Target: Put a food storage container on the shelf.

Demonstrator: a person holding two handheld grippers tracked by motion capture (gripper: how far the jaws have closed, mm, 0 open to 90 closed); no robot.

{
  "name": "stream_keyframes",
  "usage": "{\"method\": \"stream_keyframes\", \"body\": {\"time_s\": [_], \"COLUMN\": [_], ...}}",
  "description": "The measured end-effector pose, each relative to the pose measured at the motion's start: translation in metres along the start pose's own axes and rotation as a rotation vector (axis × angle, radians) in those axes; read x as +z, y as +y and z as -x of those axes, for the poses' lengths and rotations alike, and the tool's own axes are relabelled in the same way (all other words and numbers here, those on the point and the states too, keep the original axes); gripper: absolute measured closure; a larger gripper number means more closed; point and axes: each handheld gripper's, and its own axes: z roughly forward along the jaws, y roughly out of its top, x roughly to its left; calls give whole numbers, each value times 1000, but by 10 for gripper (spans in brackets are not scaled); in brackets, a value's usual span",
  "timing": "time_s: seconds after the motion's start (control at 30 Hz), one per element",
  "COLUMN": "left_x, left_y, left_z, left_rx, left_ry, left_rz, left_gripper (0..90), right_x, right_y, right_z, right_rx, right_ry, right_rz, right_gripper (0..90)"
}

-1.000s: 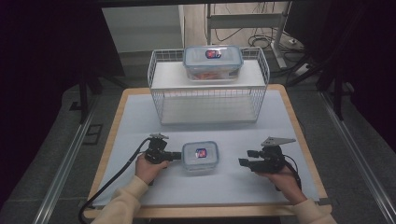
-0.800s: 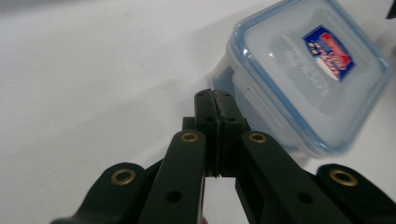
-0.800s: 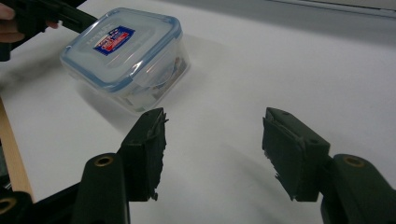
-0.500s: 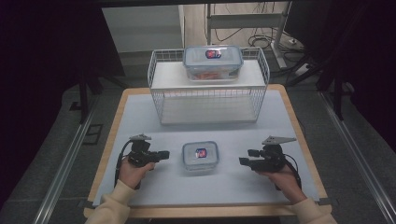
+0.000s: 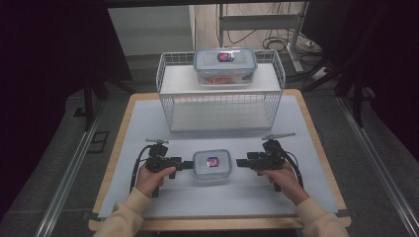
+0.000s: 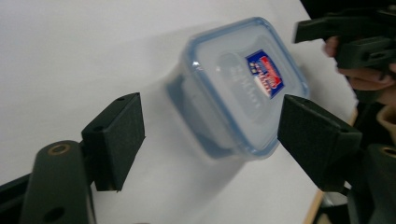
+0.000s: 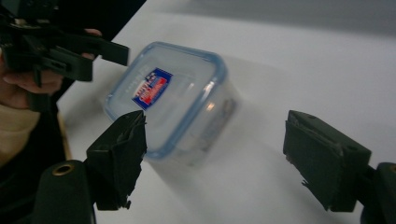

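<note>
Container (image 5: pixel 212 164) between both grippers' open fingers (image 6: pixel 114 140)

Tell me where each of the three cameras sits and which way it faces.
High view: above the person's side, facing forward and down at the table; both forearms show.
Left gripper view: on the left gripper, facing the small lidded container; its open jaws show.
Right gripper view: on the right gripper; open jaws.
All share that container.
</note>
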Motion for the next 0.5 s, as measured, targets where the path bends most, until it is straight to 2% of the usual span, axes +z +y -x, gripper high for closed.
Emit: {"method": "stream_keyframes", "body": {"time_s": [0.17,0.27,0.37,0.5], "left_x": [15,18,20,23], "left_y": [2,1,-1,-2], "left_z": [-1,-3,-5,-5], "left_rx": [-28,-40,-59,-62], "left_ry": [-36,-47,-76,-84], "left_rz": [-36,-47,-52,-66], "left_gripper": [224,235,250,266], "right_x": [25,38,47,54], "right_y": [7,7,6,4], "right_z": [-1,-1,-1,2], "right_rx": [41,67,89,121], "right_ry": [59,88,107,128], "right_rz": [-47,-78,-104,-122], "right_gripper": [200,197,196,196]}}
